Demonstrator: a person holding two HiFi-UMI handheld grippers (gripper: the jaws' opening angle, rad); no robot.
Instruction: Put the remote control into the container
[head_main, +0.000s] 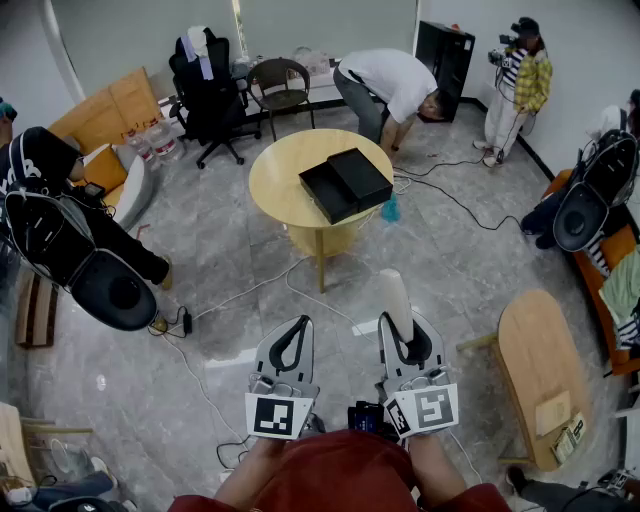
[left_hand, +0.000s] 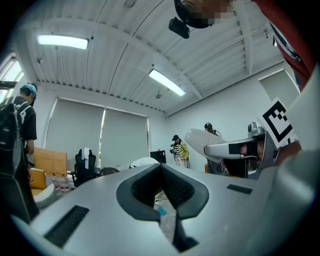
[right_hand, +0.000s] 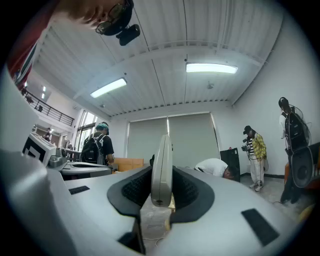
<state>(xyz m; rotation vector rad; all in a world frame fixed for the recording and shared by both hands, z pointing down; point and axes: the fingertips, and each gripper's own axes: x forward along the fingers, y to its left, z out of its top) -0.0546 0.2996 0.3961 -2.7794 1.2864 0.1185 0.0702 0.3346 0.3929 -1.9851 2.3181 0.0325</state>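
Observation:
A white remote control (head_main: 397, 300) stands upright between the jaws of my right gripper (head_main: 405, 340), which is shut on it. The right gripper view has the remote (right_hand: 162, 165) edge-on, pinched between the black pads (right_hand: 132, 192). My left gripper (head_main: 297, 328) hangs beside it with its jaws shut and nothing in them; its tips meet in the left gripper view (left_hand: 161, 167). The container is a black open box (head_main: 345, 185) with its lid alongside, lying on a round wooden table (head_main: 275, 175) some way ahead of both grippers.
A person (head_main: 390, 85) bends over just behind the round table. Another person (head_main: 520, 85) films at the back right. Cables (head_main: 240, 295) trail across the grey floor. A second wooden table (head_main: 540, 370) stands at the right, office chairs (head_main: 210, 85) at the back.

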